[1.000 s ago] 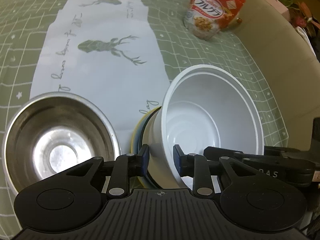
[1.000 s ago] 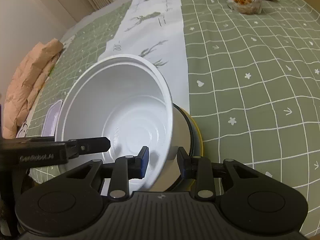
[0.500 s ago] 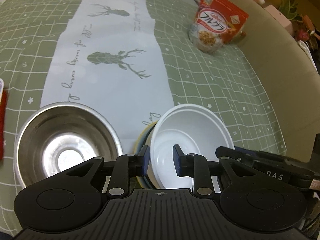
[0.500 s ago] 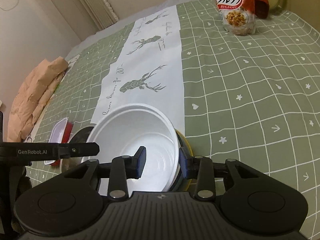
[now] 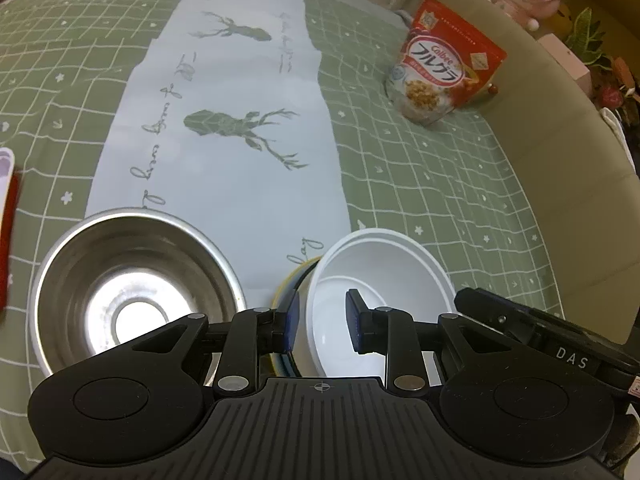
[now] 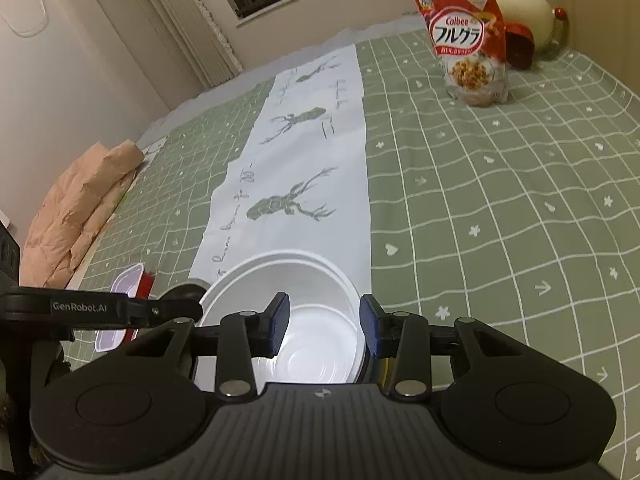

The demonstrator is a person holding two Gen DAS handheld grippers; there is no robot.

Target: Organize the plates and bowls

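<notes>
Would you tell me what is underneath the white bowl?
The white bowl sits nested in a dark bowl with a yellow rim. Only that rim edge shows; the rest is covered.

The bowl (image 5: 380, 280) was plain white, the other bowl (image 5: 132, 292) shiny silver. The tablecloth (image 6: 500, 200) was green with white grid; the bag (image 6: 466, 36) red.

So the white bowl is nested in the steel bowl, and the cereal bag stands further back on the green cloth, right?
Not quite: the white bowl sits in a yellow-rimmed dish beside the steel bowl, as the left wrist view shows. The cereal bag does stand further back on the green cloth.
</notes>
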